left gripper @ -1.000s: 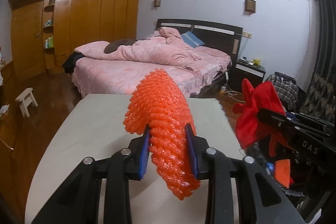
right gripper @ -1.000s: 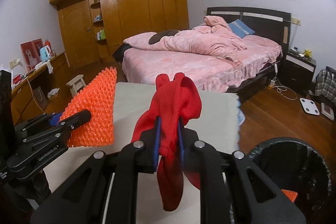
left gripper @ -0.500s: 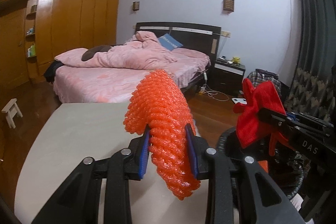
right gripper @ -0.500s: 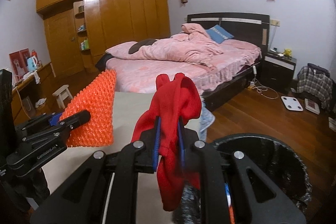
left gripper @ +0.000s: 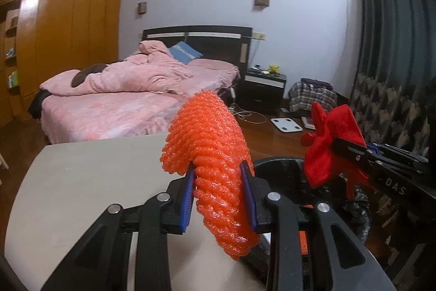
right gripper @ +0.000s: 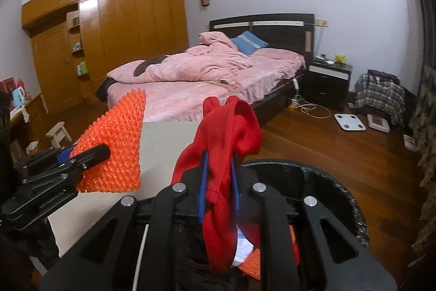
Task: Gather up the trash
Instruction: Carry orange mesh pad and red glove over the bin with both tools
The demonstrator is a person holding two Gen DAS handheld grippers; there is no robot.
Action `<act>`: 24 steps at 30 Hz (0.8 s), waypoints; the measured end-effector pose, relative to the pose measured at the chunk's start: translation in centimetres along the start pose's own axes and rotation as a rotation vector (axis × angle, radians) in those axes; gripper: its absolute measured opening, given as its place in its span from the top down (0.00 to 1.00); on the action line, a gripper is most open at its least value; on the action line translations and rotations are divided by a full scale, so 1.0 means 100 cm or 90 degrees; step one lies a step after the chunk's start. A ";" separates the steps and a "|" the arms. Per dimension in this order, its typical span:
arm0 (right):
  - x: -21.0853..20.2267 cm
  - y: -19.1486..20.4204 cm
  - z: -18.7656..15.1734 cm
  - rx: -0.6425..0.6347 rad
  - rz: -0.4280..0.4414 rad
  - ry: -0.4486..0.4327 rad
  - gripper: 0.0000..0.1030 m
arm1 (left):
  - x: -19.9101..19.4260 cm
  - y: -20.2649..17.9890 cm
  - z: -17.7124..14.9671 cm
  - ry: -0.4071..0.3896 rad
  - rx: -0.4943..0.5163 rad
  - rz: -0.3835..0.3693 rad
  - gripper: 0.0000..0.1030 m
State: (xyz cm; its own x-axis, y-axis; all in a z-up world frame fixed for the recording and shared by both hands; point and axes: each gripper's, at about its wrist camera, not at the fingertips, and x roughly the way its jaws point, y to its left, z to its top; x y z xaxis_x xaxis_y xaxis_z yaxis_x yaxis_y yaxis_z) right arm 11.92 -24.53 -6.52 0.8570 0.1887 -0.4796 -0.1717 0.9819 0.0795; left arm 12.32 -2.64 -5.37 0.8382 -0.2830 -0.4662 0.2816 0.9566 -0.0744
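My left gripper (left gripper: 219,194) is shut on an orange foam net (left gripper: 212,154), which curls up and over the blue pads above the right edge of the beige table (left gripper: 90,176). My right gripper (right gripper: 219,179) is shut on a red cloth (right gripper: 231,132) that hangs down over the mouth of a black trash bin (right gripper: 321,176). The bin (left gripper: 283,171) lined with a black bag holds orange and white scraps. In the right wrist view the left gripper (right gripper: 79,157) with the orange net (right gripper: 117,149) is at the left. The red cloth (left gripper: 329,146) also shows at the right of the left wrist view.
A bed (right gripper: 207,83) with pink bedding stands beyond the table, and a black nightstand (right gripper: 327,81) beside it. A white scale (right gripper: 350,122), cables and a plaid bundle (right gripper: 380,94) lie on the wooden floor. A small stool (right gripper: 58,132) stands at the left by the wardrobe (right gripper: 114,40).
Both grippers have swung to the right with their loads still held. The black bin has come under the red cloth and beside the orange net; the table has slid left.
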 end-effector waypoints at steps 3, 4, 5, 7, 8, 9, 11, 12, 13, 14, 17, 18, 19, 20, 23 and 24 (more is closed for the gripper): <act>-0.004 -0.014 -0.005 0.010 -0.016 0.000 0.85 | 0.006 -0.016 0.000 0.003 0.013 -0.017 0.69; -0.005 -0.019 -0.007 0.014 -0.022 0.001 0.85 | 0.007 -0.019 0.000 0.004 0.016 -0.021 0.69; -0.005 -0.023 -0.008 0.017 -0.026 0.002 0.85 | 0.010 -0.024 0.000 0.005 0.021 -0.027 0.69; -0.007 -0.030 -0.011 0.023 -0.035 0.003 0.85 | 0.014 -0.032 0.000 0.007 0.028 -0.037 0.69; -0.008 -0.035 -0.013 0.025 -0.041 0.004 0.85 | 0.017 -0.038 0.001 0.009 0.032 -0.044 0.69; -0.009 -0.038 -0.015 0.027 -0.044 0.005 0.85 | 0.019 -0.042 0.000 0.011 0.035 -0.049 0.69; -0.011 -0.045 -0.018 0.031 -0.051 0.006 0.85 | 0.023 -0.048 0.000 0.013 0.042 -0.058 0.69; -0.012 -0.048 -0.020 0.032 -0.055 0.008 0.85 | 0.024 -0.052 -0.001 0.015 0.045 -0.062 0.69; -0.012 -0.052 -0.022 0.034 -0.059 0.010 0.85 | 0.027 -0.056 -0.001 0.017 0.048 -0.067 0.69; -0.012 -0.055 -0.024 0.036 -0.063 0.012 0.85 | 0.030 -0.060 -0.002 0.021 0.050 -0.072 0.69; -0.010 -0.061 -0.026 0.040 -0.071 0.018 0.85 | 0.037 -0.068 -0.005 0.028 0.057 -0.086 0.69; -0.011 -0.064 -0.029 0.041 -0.075 0.020 0.85 | 0.040 -0.070 -0.005 0.030 0.060 -0.089 0.69; -0.011 -0.067 -0.031 0.043 -0.079 0.022 0.85 | 0.042 -0.074 -0.006 0.032 0.063 -0.093 0.69; -0.011 -0.069 -0.033 0.046 -0.082 0.024 0.85 | 0.044 -0.077 -0.007 0.034 0.066 -0.097 0.69; -0.009 -0.076 -0.038 0.051 -0.088 0.031 0.85 | 0.052 -0.081 -0.010 0.041 0.072 -0.108 0.69; -0.008 -0.076 -0.038 0.051 -0.090 0.033 0.85 | 0.055 -0.082 -0.011 0.043 0.074 -0.111 0.69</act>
State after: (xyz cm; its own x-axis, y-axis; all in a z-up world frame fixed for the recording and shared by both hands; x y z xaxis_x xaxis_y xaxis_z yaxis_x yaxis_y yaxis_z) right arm 10.71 -32.20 -10.11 0.8433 0.0498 -0.5351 -0.0099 0.9970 0.0770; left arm 14.10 -12.01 -8.29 0.7397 -0.4347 -0.5137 0.4750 0.8780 -0.0591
